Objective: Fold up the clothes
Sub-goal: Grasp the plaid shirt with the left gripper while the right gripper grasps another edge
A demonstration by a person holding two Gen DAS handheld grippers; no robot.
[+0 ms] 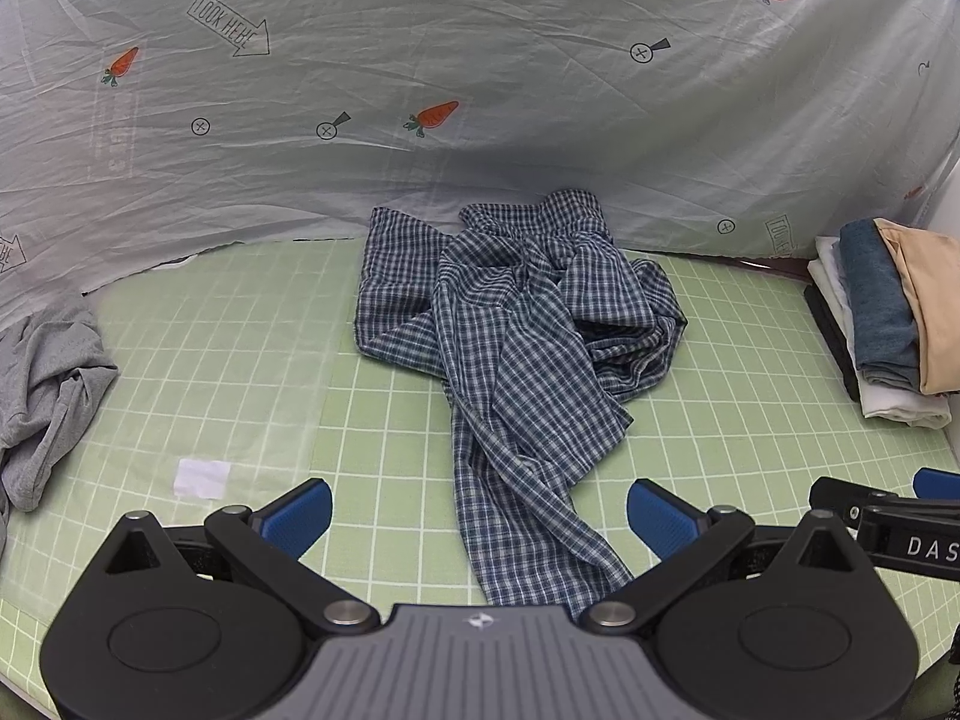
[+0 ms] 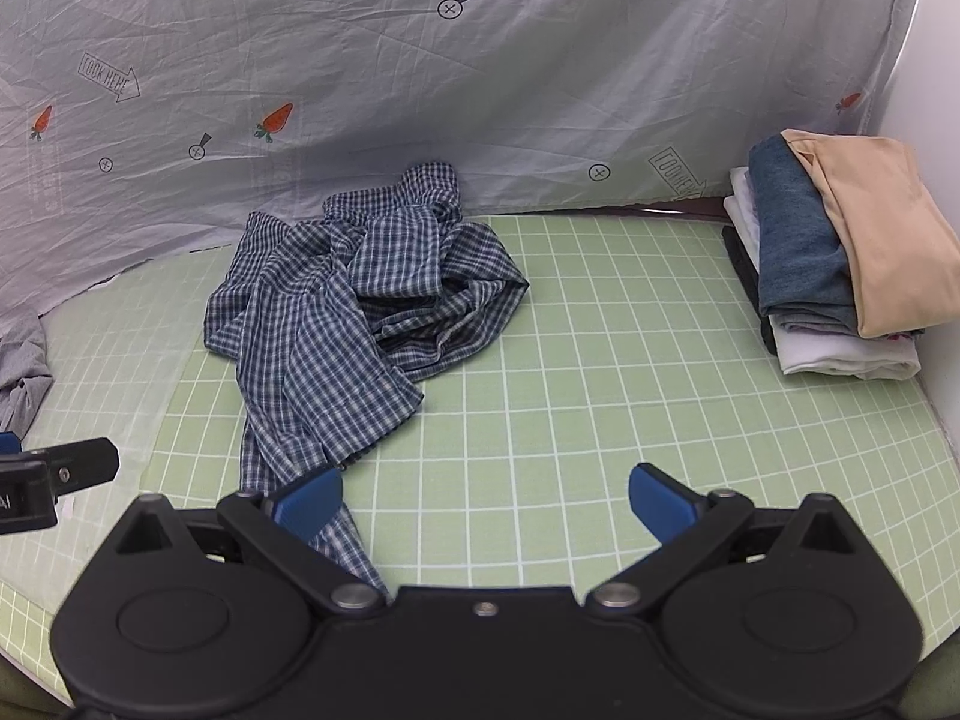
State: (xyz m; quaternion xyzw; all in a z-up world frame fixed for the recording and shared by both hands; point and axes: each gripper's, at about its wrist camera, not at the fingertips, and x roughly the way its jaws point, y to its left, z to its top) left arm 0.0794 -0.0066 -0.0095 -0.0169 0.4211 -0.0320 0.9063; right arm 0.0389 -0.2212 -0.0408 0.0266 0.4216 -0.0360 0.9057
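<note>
Early in the fold, by the look of it: checked garment point(image 1: 516, 324) crumpled in a heap on the green grid mat point(image 1: 720, 420), toward the back near the hanging sheet point(image 1: 480, 60), one long strip trailing forward to the tongs. Left tongs point(image 1: 480, 516) wide open, holding nothing, the trailing strip running between the blue pads point(image 1: 300, 513) and under the body. Right tongs point(image 2: 486, 501) likewise wide open and empty, left pad just over the edge of that same strip, right pad above bare mat. Next move, probably: close on the near end of the strip, or find two corners, lift and spread the cloth flat before any fold; hard to tell which part of the garment is which while so bunched. Done already, it seems: a stack of folded clothes point(image 2: 828, 258) at the right edge, tan piece on top, blue beneath, white below. Waiting at the left: a grey garment point(image 1: 48, 396), unfolded. Writing: "LOOK HERE" inside printed arrows point(image 1: 228, 30) on the sheet, among carrots and small crossed circles; "DAS" on the right tool's side in the left view, the rest cut off.
</note>
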